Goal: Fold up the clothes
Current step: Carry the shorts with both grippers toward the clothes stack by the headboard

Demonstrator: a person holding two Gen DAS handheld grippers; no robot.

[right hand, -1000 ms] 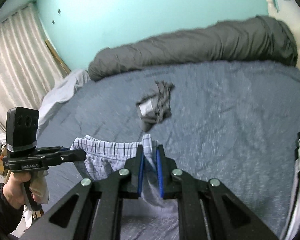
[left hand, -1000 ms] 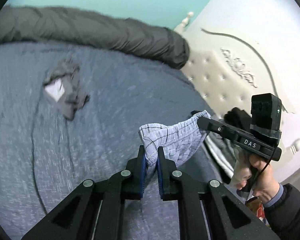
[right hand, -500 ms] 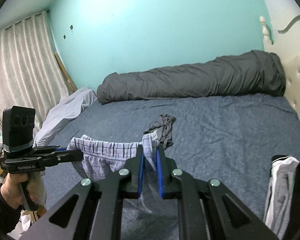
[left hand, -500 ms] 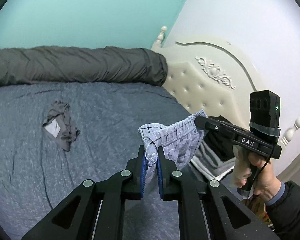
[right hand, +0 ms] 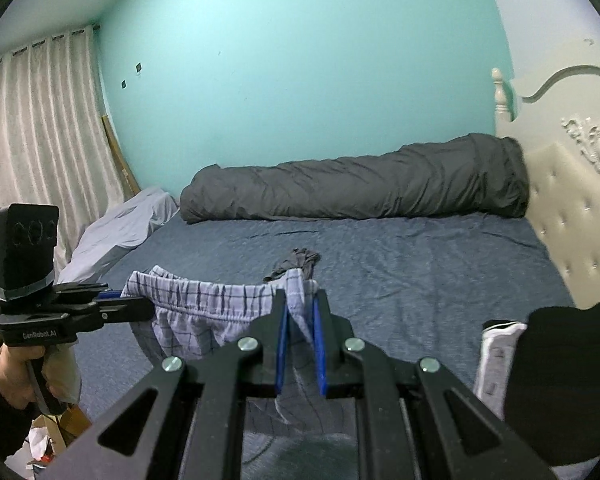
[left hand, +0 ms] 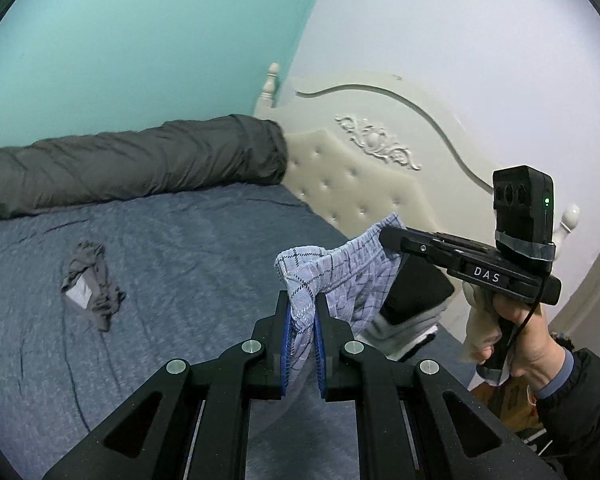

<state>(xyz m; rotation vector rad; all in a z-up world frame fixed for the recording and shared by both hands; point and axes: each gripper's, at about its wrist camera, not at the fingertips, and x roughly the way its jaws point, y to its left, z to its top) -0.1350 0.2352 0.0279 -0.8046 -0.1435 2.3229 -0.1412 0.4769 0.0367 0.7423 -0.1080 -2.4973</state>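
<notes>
Shorts [left hand: 342, 276]: thin checked lilac cotton, gathered waistband, hanging slack over the bed [left hand: 204, 248].
Left tool [left hand: 302, 322]: clamped on shorts.
Right tool [right hand: 300, 320]: clamped on shorts.
Grey garment [left hand: 92, 284]: crumpled, 9 o'clock.

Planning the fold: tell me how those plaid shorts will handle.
Probably floppy: the plaid shorts sag between left gripper and right gripper. Likely light, since small pinches carry them. The gathered waistband looks stretchy.

Open blue bedspread [left hand: 188, 264] ahead of the fingers; crumpled grey garment [left hand: 94, 280] lies left-ahead, rolled duvet [right hand: 356, 190] beyond, headboard [left hand: 352, 184] and stacked clothes [left hand: 412, 312] right.
</notes>
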